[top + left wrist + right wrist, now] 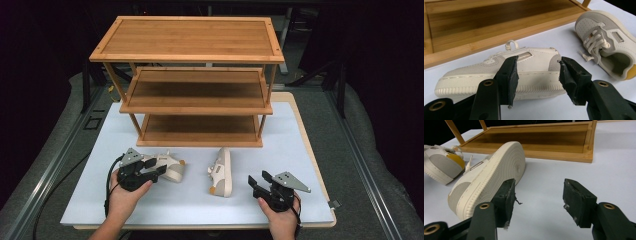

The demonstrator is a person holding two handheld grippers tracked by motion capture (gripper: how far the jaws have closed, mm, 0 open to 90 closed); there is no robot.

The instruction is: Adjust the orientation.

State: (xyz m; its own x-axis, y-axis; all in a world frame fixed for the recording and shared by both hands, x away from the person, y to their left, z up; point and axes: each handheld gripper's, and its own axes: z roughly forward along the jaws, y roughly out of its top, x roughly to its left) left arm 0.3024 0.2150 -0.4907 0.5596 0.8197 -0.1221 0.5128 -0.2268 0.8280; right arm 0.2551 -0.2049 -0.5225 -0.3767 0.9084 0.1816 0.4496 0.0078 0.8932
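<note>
On the worktop, two shoes before a rack.
Left gripper jaws apart at the near shoe; light, soft upper, so grip the firm sole. Right gripper jaws apart, empty.

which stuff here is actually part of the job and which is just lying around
In the job:
- left shoe, upright, right in front of the open left gripper
- right shoe, lying on its side, near the open right gripper
- wooden rack, probably where the shoes go

Just there:
- white mat under everything
- trailing cable
- dark metal frame behind the table
</note>
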